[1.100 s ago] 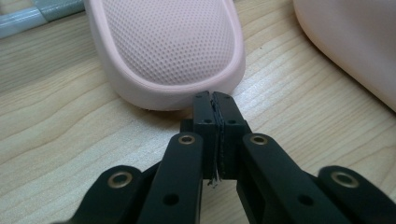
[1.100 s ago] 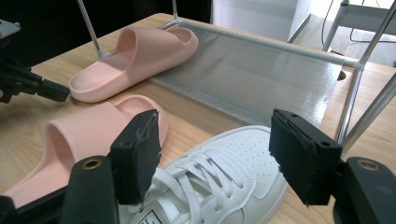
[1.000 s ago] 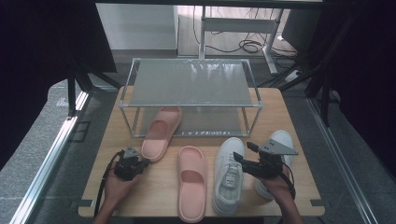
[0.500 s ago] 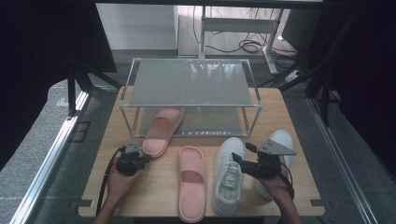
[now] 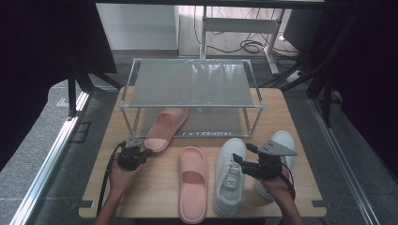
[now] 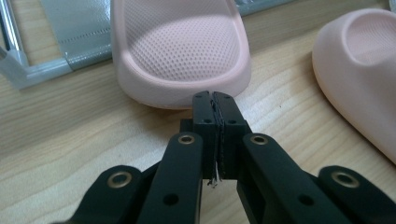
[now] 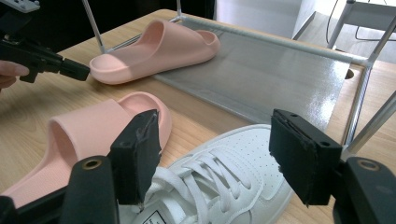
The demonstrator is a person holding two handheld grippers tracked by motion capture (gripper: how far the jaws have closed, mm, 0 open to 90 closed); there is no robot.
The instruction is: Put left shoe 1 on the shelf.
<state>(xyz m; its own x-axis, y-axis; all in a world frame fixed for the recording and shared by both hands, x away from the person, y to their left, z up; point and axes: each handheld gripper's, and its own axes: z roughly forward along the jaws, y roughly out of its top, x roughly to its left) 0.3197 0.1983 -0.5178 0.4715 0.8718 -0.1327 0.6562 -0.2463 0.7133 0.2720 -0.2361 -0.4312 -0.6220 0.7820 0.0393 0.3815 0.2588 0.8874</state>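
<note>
The left tongs (image 5: 141,154), pressed together and holding nothing, have crept up to the heel of the far-left pink slipper (image 5: 165,128), now half under the rack (image 5: 191,83) — a push in, I'd say — while the right tongs (image 5: 240,162) hover apart over the white sneaker (image 5: 228,180).

Both grippers are built of black plastic. The left gripper (image 6: 216,107) is seen with brass-ringed screw holes in its linkage arms and a black cable trailing from it. The right gripper (image 7: 217,158) is fitted with thick black padded jaws and topped by a grey three-cornered plate (image 5: 277,148).
</note>
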